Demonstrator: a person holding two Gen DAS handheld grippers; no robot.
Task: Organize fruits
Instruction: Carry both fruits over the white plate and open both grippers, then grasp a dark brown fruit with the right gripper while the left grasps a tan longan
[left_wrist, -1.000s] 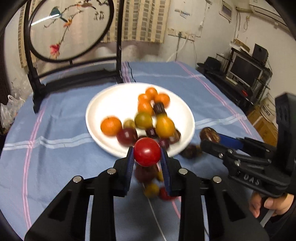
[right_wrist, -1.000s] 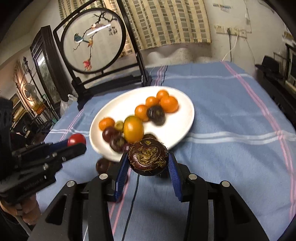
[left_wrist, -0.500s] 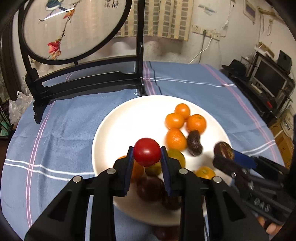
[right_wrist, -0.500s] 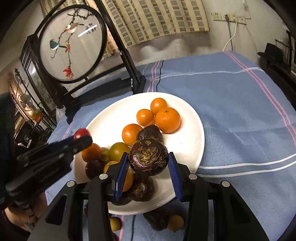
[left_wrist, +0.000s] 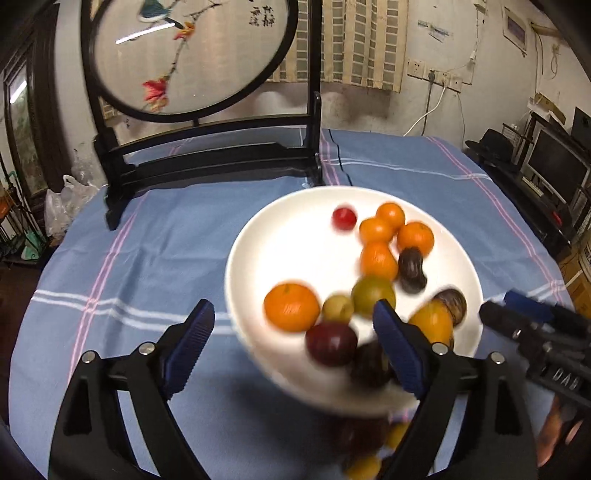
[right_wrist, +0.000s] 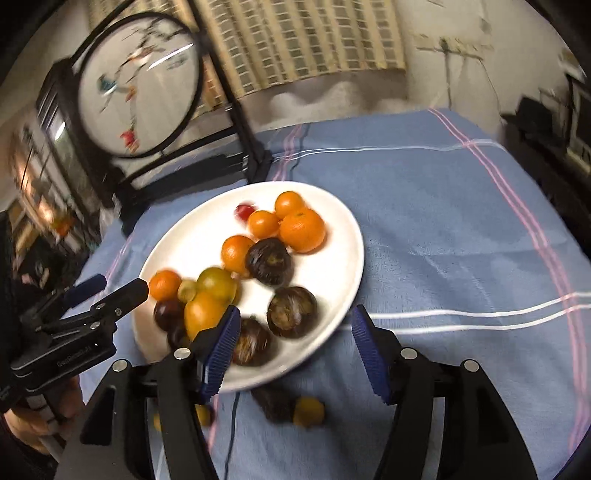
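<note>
A white plate (left_wrist: 288, 251) (right_wrist: 332, 266) on the blue cloth holds several oranges, yellow-green fruits and dark purple fruits. A small red tomato (left_wrist: 344, 218) (right_wrist: 244, 211) lies blurred at the plate's far side. My left gripper (left_wrist: 295, 347) hangs over the plate's near left rim, its jaws opening with nothing between the pads. My right gripper (right_wrist: 295, 350) is over the near rim, jaws opening too. A dark round fruit (right_wrist: 291, 312) lies on the plate just beyond its pads, untouched. Each gripper shows at the edge of the other's view (left_wrist: 517, 321) (right_wrist: 110, 291).
Loose fruits lie on the cloth in front of the plate: a yellow one (right_wrist: 308, 410) (left_wrist: 364, 467) and a dark one (right_wrist: 273, 404). A round embroidered screen on a black stand (left_wrist: 207, 158) (right_wrist: 140, 85) stands behind the plate. Shelves with a monitor (left_wrist: 554, 170) are on the right.
Both grippers moved forward over the plate and opened. The left one let go of the red tomato, the right one of the dark round fruit; both fruits now lie on the plate.
</note>
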